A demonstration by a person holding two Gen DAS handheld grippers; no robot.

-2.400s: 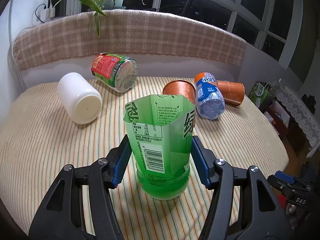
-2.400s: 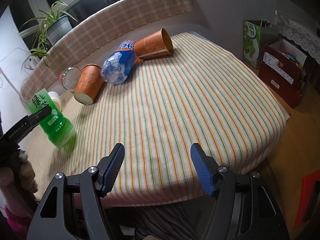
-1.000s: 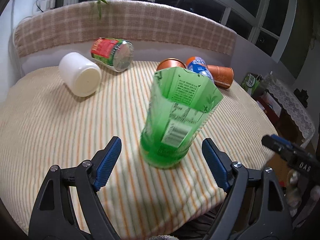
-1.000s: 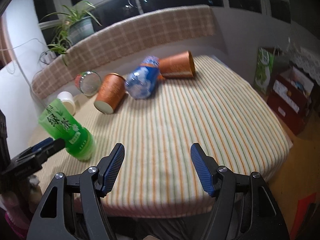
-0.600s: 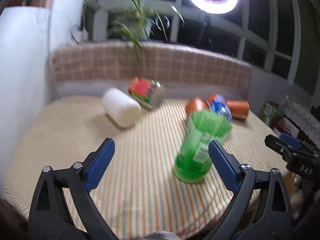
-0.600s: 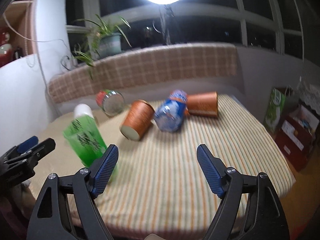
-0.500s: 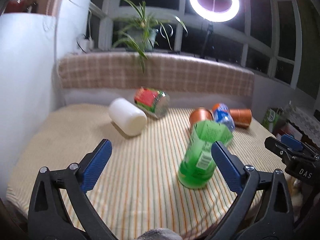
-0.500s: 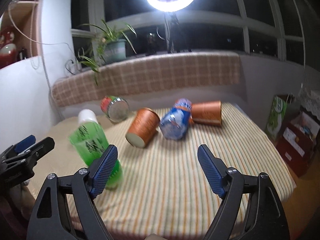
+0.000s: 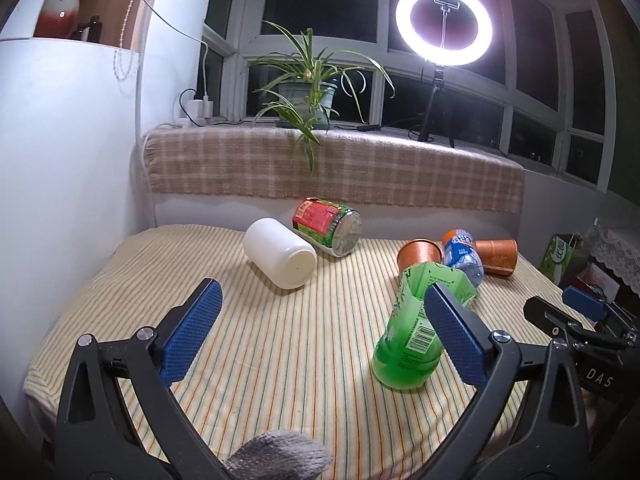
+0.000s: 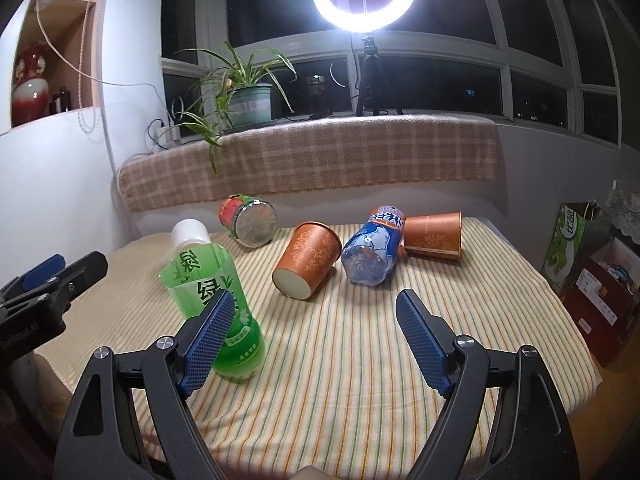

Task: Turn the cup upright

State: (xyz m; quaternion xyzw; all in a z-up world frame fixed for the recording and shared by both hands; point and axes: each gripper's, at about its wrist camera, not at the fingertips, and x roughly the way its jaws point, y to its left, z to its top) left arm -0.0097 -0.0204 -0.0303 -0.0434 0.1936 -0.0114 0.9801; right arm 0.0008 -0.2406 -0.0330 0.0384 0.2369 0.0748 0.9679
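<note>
Green cup (image 9: 416,332): cut-off bottle, standing open end up on the striped cloth (image 9: 280,352), near its front edge; contents cannot be told.

White jar (image 9: 279,258): on its side, base toward the left camera.

Red-labelled jar (image 9: 326,226): on its side behind the white jar.

Orange cups, two: near one (image 10: 306,258) on its side, base forward; far one (image 10: 434,234) on its side by the blue bottle (image 10: 376,250), also lying down.

Left gripper (image 9: 318,332): jaws spread wide, holding nothing; green cup just behind its right finger, apart.

Right gripper (image 10: 316,336): jaws spread, empty; green cup beyond its left finger.
</note>
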